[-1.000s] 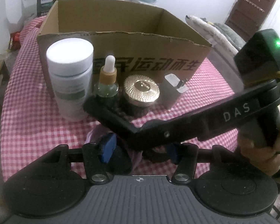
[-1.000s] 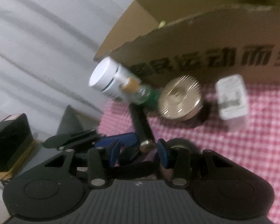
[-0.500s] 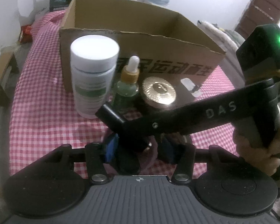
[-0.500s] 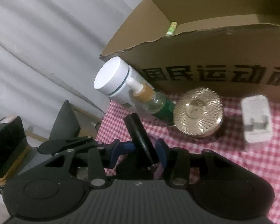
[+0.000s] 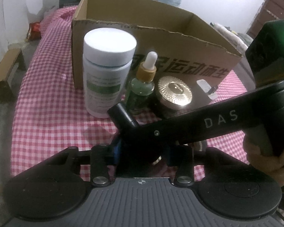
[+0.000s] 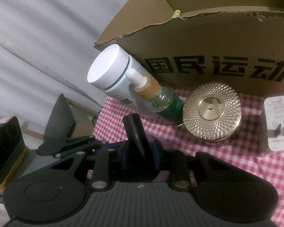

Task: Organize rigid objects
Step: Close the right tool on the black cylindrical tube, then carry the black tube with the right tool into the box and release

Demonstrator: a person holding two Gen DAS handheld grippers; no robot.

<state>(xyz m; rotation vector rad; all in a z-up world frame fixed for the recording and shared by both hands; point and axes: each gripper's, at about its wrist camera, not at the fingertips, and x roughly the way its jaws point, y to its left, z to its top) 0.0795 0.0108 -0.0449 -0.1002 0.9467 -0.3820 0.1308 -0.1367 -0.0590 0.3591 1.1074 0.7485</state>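
A red-and-white checked worktop carries an open brown cardboard box. Before its front wall stand a white-capped plastic bottle, a round gold-lidded jar, a green glass dropper bottle and a white plug adapter. Nearer the camera, the right claw, its jaws just closing, clamps a slim black tube. The left claw, also narrowing, surrounds the tube, but I cannot tell whether it touches.

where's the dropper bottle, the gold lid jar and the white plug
dropper bottle (image 5: 142,92), left wrist view, on its green glass body
gold lid jar (image 6: 212,111), right wrist view, on the middle of its ribbed lid
white plug (image 6: 278,111), right wrist view, on its flat white face
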